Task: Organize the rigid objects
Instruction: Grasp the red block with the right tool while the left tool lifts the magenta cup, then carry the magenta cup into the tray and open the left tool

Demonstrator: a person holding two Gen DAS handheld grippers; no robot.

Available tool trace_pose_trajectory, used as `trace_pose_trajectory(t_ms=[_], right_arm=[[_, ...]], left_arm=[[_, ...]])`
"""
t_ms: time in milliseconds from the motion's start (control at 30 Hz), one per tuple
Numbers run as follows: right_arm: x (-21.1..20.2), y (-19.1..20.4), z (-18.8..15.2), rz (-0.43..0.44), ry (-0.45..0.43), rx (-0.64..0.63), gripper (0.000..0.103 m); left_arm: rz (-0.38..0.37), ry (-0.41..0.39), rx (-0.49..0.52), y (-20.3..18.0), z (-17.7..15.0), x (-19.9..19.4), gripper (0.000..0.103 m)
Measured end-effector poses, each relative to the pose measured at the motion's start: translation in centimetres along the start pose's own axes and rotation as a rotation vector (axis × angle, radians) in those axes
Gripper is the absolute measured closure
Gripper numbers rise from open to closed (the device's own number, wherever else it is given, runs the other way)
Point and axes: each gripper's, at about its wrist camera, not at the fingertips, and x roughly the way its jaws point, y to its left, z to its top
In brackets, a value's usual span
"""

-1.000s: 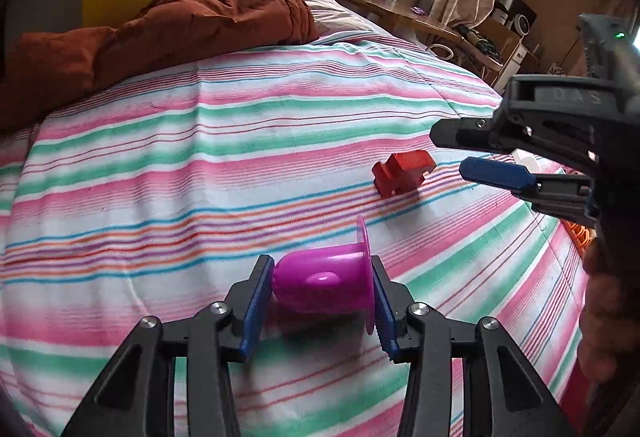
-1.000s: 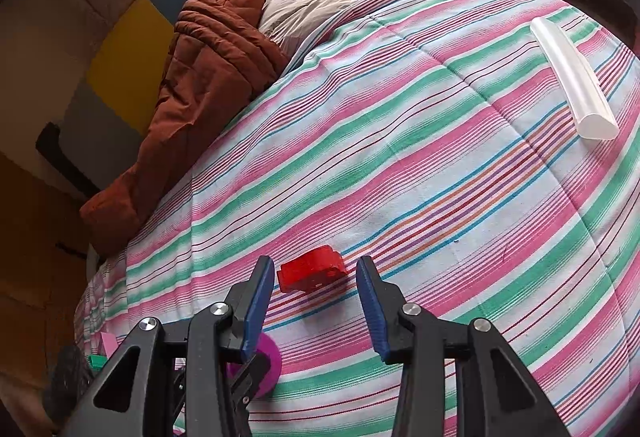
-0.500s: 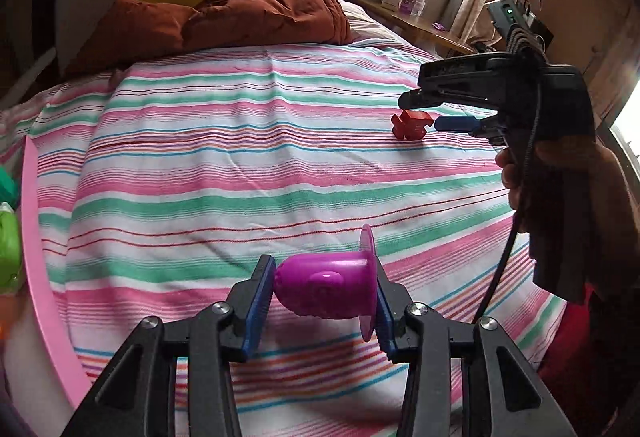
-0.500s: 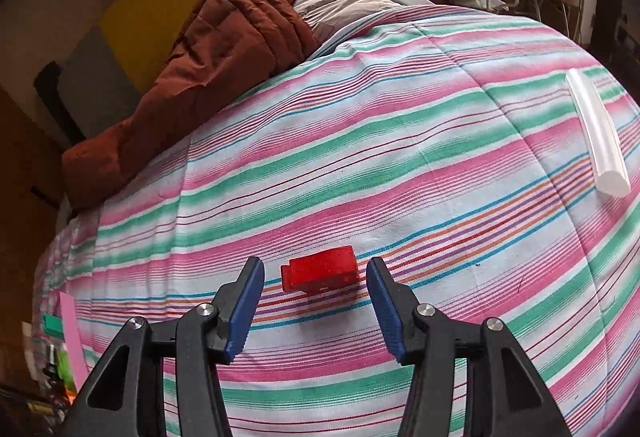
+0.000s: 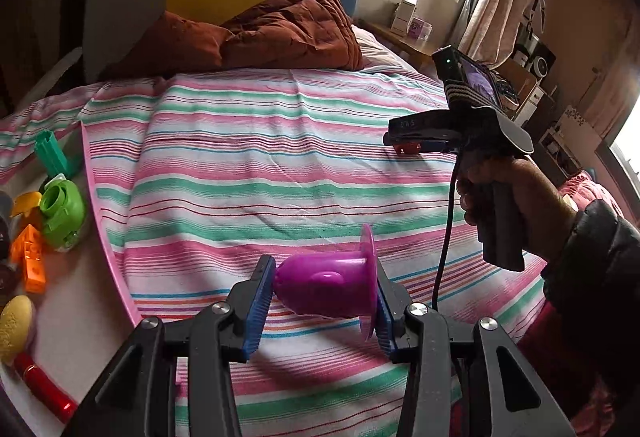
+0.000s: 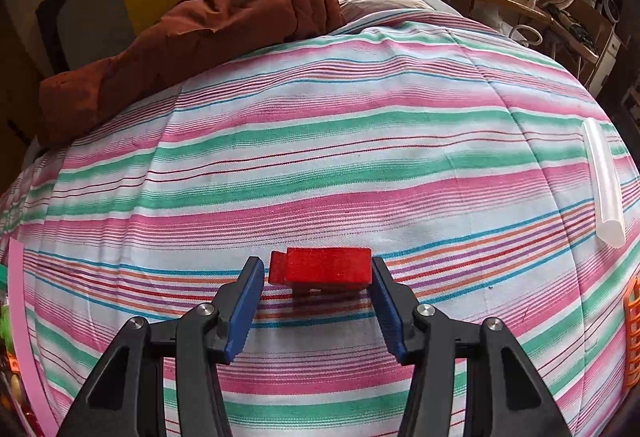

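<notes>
- I work over a bed with a striped cover (image 6: 320, 141), pink, green and white; a brown quilt (image 5: 288, 29) lies bunched at the headboard and a window gives light from behind it.
- My left gripper (image 5: 320, 301) pinches a purple cup (image 5: 328, 287) sideways, one pad on its base and the other on its flared rim, above the cover.
- Compared with a second ago, this view has swung to the left: a pink tray (image 5: 108, 237) with small toys, among them a green piece (image 5: 62, 213) and an orange block (image 5: 30, 257), is now visible at the bed edge. I judge the cup is on its way there.
- My right gripper (image 6: 318, 301) stands around a red block (image 6: 320, 271), which lies on the cover. The jaws have just been closing a little; the right pad seems to touch the block, the left pad shows a small gap, so no grip yet.
- A clear tube (image 6: 604, 189) lies well apart to the right, not yet sorted.
- Next I should close fully on the block before lifting.
</notes>
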Motion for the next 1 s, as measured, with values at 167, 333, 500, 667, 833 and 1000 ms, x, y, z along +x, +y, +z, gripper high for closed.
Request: trace_pose_trajectory(t_ms=[167, 333, 500, 667, 833, 1000], right_arm=[[-0.2, 1.0, -0.4, -0.020, -0.012, -0.057, 0.057], [-0.6, 2.7, -0.9, 0.070, 0.014, -0.108, 0.057], [-0.7, 5.7, -2.4, 0.088, 0.020, -0.240, 0.057], [-0.9, 7.2, -3.4, 0.090, 0.001, -0.311, 0.057], [-0.9, 7.1, -3.3, 0.088, -0.006, -0.313, 0.057], [-0.9, 7.5, -3.6, 0.064, -0.024, -0.342, 0.057]], left_arm=[[0.039, -0.032, -0.009, 0.8, -0.6, -2.0, 0.058], [0.102, -0.070, -0.037, 2.6, -1.2, -4.3, 0.058], [0.170, -0.093, -0.093, 5.0, -2.0, -6.2, 0.058], [0.219, -0.106, -0.140, 7.0, -2.8, -7.5, 0.058], [0.252, -0.112, -0.175, 8.5, -3.7, -8.4, 0.058], [0.272, -0.116, -0.203, 9.6, -4.2, -9.1, 0.058]])
